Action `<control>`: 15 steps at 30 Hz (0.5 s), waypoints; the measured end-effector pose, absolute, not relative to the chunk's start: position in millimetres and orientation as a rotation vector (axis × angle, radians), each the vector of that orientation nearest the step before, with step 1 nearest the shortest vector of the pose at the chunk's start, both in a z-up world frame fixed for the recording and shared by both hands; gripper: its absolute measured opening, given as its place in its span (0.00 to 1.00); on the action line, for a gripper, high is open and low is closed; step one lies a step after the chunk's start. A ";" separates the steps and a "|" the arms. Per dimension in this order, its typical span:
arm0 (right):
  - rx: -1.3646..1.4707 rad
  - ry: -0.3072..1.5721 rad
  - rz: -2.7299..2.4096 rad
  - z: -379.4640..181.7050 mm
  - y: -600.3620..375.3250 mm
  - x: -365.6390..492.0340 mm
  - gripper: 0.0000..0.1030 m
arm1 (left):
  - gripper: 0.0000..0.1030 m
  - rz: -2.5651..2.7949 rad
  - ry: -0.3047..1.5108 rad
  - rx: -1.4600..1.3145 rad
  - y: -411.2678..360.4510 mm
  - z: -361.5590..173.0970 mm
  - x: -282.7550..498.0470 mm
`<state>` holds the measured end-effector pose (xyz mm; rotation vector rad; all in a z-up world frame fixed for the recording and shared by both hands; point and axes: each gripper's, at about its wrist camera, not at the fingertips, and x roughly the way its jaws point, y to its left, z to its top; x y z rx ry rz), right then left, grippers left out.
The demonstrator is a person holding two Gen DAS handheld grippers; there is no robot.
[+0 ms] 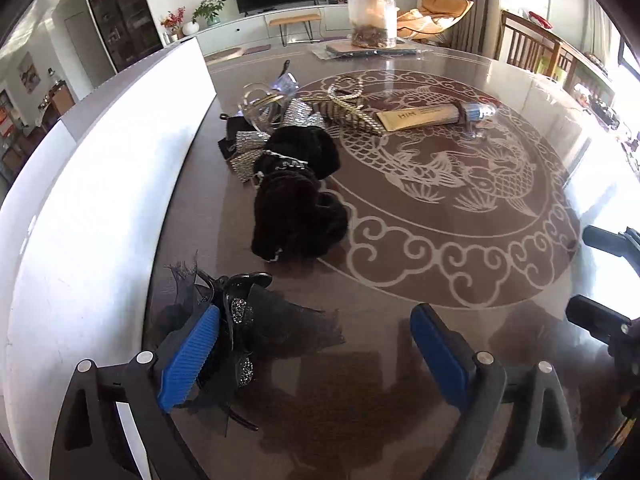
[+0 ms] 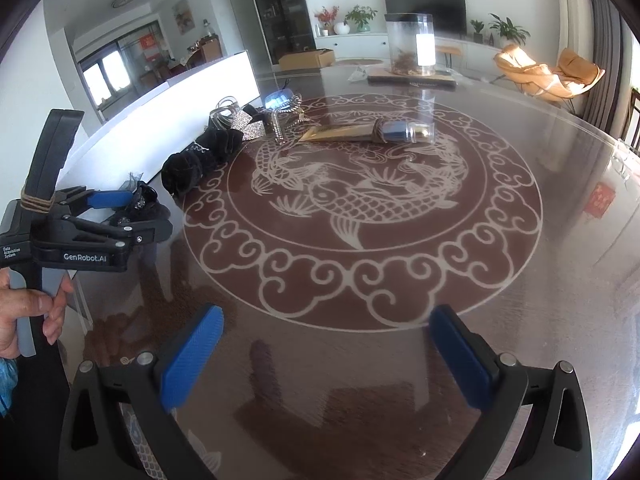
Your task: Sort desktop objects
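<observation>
Left gripper jaws apart, black mesh hair clip against its left pad, resting on table. Right gripper jaws apart, nothing between. "GenRobot.AI" on left gripper body. Gold tube marked "HiH", far ahead.

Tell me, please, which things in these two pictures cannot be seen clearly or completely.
- Black lace hair clip: left wrist view, partly behind a blue finger pad.
- Clear accessories at the far end of the pile: both views, tangled together and too small to identify.
- Gold tube: its print is too small to read.
- White box: both views, interior hidden by its wall.
</observation>
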<state>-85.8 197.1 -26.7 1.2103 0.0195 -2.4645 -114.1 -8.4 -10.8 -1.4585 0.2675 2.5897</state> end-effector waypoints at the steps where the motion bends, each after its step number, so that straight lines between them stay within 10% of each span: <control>1: 1.210 0.018 -2.464 -26.9 197.3 -85.9 1.00 | 0.93 2.584 0.244 -1.431 -3.9 -4.6 -105.0; 15: 1.216 0.017 -2.468 -28.6 197.8 -86.2 1.00 | 0.94 2.577 0.285 -1.485 -32.2 -14.7 -102.6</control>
